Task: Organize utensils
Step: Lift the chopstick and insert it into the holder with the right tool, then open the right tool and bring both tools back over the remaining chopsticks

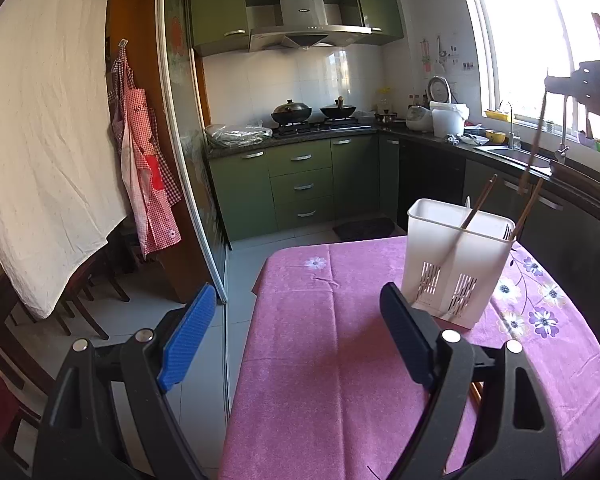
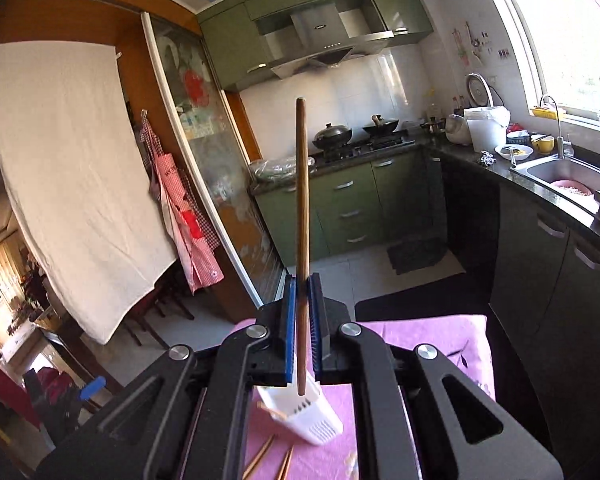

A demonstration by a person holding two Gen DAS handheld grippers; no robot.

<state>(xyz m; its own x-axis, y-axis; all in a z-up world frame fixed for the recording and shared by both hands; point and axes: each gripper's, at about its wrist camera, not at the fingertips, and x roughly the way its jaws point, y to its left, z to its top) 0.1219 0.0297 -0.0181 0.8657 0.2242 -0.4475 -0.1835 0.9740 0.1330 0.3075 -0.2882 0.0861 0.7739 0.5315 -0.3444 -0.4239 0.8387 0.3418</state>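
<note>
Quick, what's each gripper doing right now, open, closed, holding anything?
Left gripper: open, holding nothing.
Right gripper: closed on a wooden chopstick, held upright.

Daylight, strong, from the window (image 1: 540, 40) at upper right of both my views; panes blown out white. Glare on the wall tiles (image 1: 320, 76). Lower cabinets at right in deep shadow. Heavy fisheye bending at edges, dark corners. Focus mostly sharp.
</note>
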